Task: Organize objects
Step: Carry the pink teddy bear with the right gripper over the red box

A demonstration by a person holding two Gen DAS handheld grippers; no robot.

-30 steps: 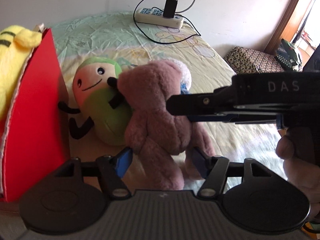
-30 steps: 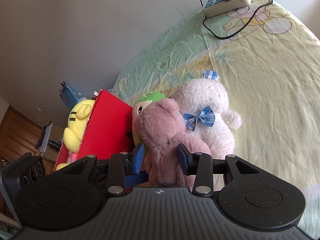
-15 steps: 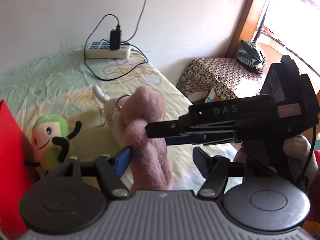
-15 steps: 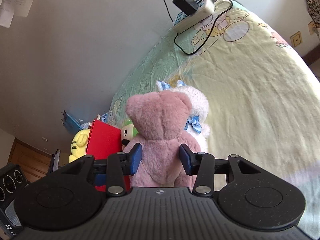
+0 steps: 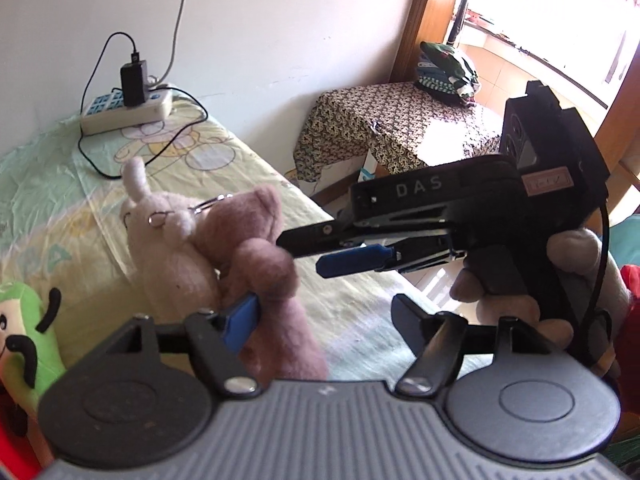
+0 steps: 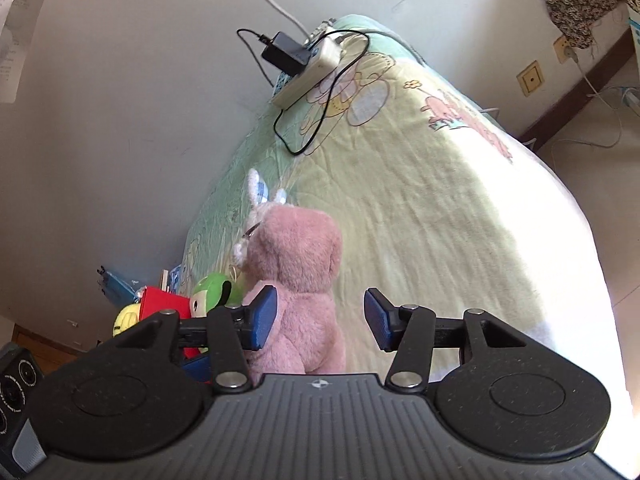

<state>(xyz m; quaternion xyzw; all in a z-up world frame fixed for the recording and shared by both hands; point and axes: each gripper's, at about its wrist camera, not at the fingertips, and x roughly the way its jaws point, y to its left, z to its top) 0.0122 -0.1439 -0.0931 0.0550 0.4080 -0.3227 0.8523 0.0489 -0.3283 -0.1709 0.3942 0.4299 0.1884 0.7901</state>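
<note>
A pink plush bear sits upright on the bed, its back to the right wrist view; in the left wrist view it leans against a white plush bunny. My right gripper is open, the bear touching its left pad only. My left gripper is open, the bear against its left finger. The right gripper shows in the left view, pulled back from the bear. A green plush lies at left beside a red box holding a yellow plush.
A power strip with a black charger and cable lies at the bed's far end by the wall. A patterned stool stands beyond the bed's right edge. The bedsheet stretches to the right of the toys.
The right gripper has opened and let go of the pink bear, which now sits on the bed farther from the red box. Both grippers have drawn back and turned rightward.
</note>
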